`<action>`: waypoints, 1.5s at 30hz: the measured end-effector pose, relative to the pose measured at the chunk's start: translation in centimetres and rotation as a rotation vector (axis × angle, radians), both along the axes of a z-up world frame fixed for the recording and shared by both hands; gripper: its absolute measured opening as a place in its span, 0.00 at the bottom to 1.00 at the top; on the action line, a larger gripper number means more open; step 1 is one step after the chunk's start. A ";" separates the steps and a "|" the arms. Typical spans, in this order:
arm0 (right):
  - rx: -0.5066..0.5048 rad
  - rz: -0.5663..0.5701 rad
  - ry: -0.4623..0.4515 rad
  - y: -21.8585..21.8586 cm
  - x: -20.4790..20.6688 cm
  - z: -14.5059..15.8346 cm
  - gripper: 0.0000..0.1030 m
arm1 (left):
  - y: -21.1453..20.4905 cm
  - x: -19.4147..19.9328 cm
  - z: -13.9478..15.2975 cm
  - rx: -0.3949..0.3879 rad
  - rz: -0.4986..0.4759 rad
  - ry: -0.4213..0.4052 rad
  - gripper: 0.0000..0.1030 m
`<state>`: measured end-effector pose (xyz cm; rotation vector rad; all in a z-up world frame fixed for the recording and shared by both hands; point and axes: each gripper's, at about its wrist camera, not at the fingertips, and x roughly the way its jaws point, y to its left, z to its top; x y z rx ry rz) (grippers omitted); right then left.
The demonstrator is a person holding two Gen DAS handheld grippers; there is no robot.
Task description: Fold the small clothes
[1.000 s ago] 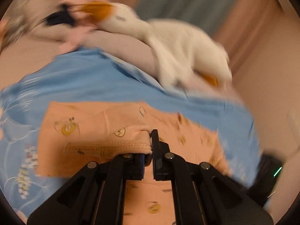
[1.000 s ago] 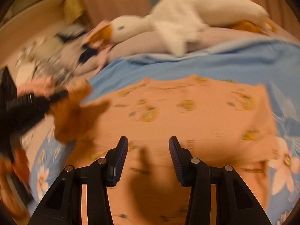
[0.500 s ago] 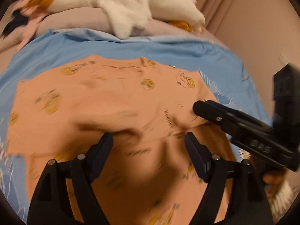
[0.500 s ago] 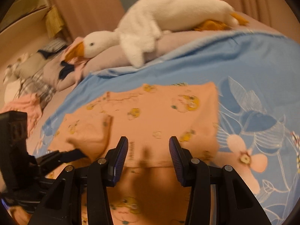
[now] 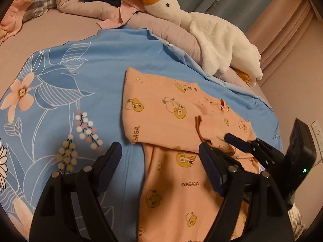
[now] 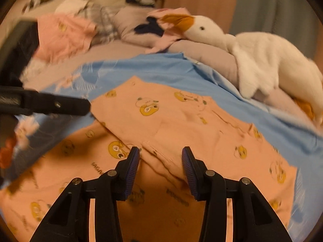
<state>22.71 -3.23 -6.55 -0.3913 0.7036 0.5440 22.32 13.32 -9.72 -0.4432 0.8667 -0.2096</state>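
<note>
A small peach garment (image 5: 161, 109) printed with yellow cartoon faces lies on the blue floral sheet (image 5: 66, 76), its upper part folded over the lower. My left gripper (image 5: 159, 151) hovers open and wide over the garment's near left edge, with nothing pinched. One finger (image 5: 240, 143) of the right gripper reaches in over the folded flap from the right. In the right wrist view the right gripper (image 6: 160, 153) stands open just above the garment (image 6: 181, 121), its jaws astride a fold ridge without pressing it. A left gripper finger (image 6: 60, 105) shows at the left, by the garment's corner.
A white plush goose (image 5: 218, 38) lies on a grey bolster (image 5: 177, 36) behind the sheet. Loose pink and dark clothes (image 6: 64, 34) are heaped at the back left. Curtains (image 5: 252, 4) and a wall with a socket (image 5: 317, 129) close the right side.
The left gripper, shut on the garment's hem a second ago, has opened and let it go, then shifted left. The flap now lies folded flat. The right gripper has rolled and moved over the fold.
</note>
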 end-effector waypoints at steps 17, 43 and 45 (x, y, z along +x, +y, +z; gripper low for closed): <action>0.689 -0.489 0.012 -17.2 0.2 1.0 0.06 | -1.0 0.0 -1.3 0.004 -0.046 0.061 0.76; 0.440 -0.695 0.055 -20.9 1.5 -1.2 0.05 | -2.4 1.0 -3.0 0.109 -0.064 0.094 0.77; 0.369 -0.719 0.131 -20.9 2.7 -2.4 0.05 | -2.4 1.1 -2.9 0.114 -0.065 0.096 0.77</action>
